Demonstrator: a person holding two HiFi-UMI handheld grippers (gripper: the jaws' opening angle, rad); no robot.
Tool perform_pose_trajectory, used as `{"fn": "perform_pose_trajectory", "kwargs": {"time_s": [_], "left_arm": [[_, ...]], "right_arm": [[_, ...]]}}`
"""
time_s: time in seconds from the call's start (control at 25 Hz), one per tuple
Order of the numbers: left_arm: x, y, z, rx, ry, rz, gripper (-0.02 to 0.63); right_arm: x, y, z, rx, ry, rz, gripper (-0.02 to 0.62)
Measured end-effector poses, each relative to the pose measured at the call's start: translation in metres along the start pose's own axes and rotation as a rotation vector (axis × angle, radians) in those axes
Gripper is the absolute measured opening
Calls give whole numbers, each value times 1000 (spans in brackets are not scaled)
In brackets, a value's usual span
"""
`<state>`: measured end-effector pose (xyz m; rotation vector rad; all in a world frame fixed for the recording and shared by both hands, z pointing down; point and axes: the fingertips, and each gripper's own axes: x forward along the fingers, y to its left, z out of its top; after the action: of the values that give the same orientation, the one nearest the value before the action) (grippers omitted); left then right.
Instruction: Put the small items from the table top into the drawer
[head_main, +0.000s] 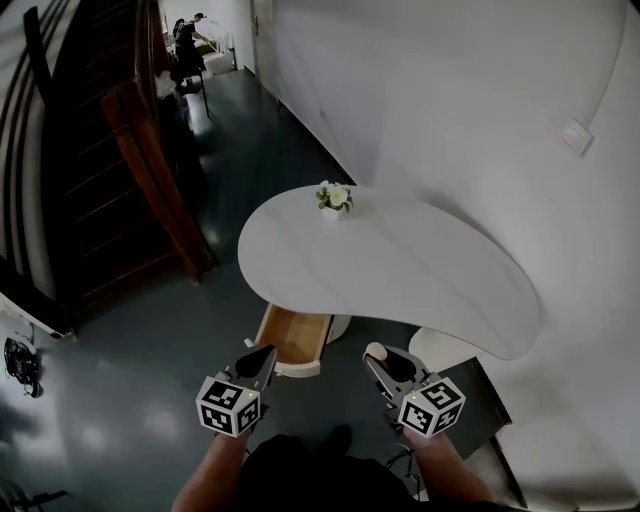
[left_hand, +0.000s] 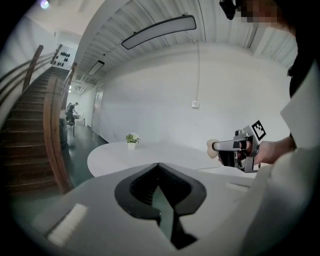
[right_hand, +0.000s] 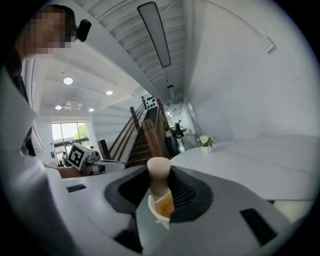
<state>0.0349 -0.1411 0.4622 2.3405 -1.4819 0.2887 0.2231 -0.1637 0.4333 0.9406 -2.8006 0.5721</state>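
Right tool (right_hand: 160, 194) grips a small pale peg (right_hand: 159, 172) by its stem, jaws partly apart around it and the rounded cap poking past the tips. Left tool (left_hand: 159, 186) is closed and empty. Step in hand: carrying the peg to the drawer. It hangs in the air just right of the open drawer (head_main: 296, 341), which juts out under the desk (head_main: 420, 280) edge. Next move probably calls for a swing left over the drawer, then lower and release. Peg looks smooth, cream, mushroom-shaped.

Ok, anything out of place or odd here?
Nothing stands out. The drawer is open under the table, the potted plant stands upright on top, and the right gripper holds a small beige peg in its jaws.
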Motion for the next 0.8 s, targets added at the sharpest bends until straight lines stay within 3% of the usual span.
{"fn": "perform_pose_trajectory", "kwargs": {"time_s": [0.2, 0.56, 0.8], "left_arm": [[-3, 27, -5, -23, -16, 29, 11], [-28, 96, -4, -36, -53, 40, 11], [-47, 126, 0, -60, -86, 83, 11]], "right_arm": [[27, 5, 11, -34, 7, 16, 114], [94, 55, 23, -84, 27, 53, 114], [119, 73, 15, -108, 77, 84, 114]]}}
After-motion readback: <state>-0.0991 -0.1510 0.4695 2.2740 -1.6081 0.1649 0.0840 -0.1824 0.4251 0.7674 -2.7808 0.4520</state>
